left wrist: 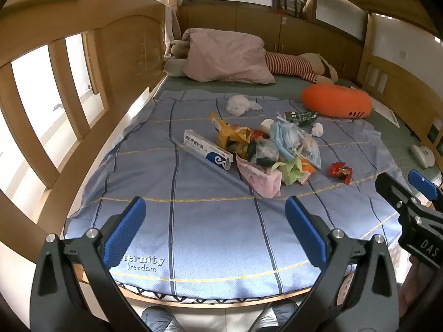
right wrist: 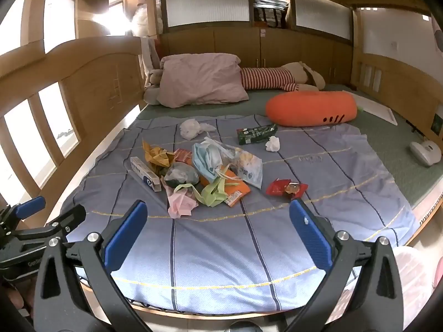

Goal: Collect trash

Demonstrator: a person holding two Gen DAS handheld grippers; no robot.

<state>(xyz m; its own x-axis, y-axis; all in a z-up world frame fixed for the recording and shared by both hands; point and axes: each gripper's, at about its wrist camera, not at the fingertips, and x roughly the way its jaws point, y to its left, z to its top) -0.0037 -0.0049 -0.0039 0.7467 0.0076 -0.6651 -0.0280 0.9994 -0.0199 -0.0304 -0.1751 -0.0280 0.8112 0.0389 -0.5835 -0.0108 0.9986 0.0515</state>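
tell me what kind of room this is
Most likely a child's bedroom: a wooden-framed bed with a pink pillow, a carrot plush and a striped stuffed toy. Trash is piled on the blue sheet.

Both wrist cameras look from the foot of the bed (left wrist: 193,235) toward the pillow (right wrist: 202,80) end, angled slightly down, with each gripper's blue fingers wide apart in the lower frame. The left view sits a little to the left, the right view beside it. They share the trash pile (left wrist: 265,149) mid-bed, some way off.
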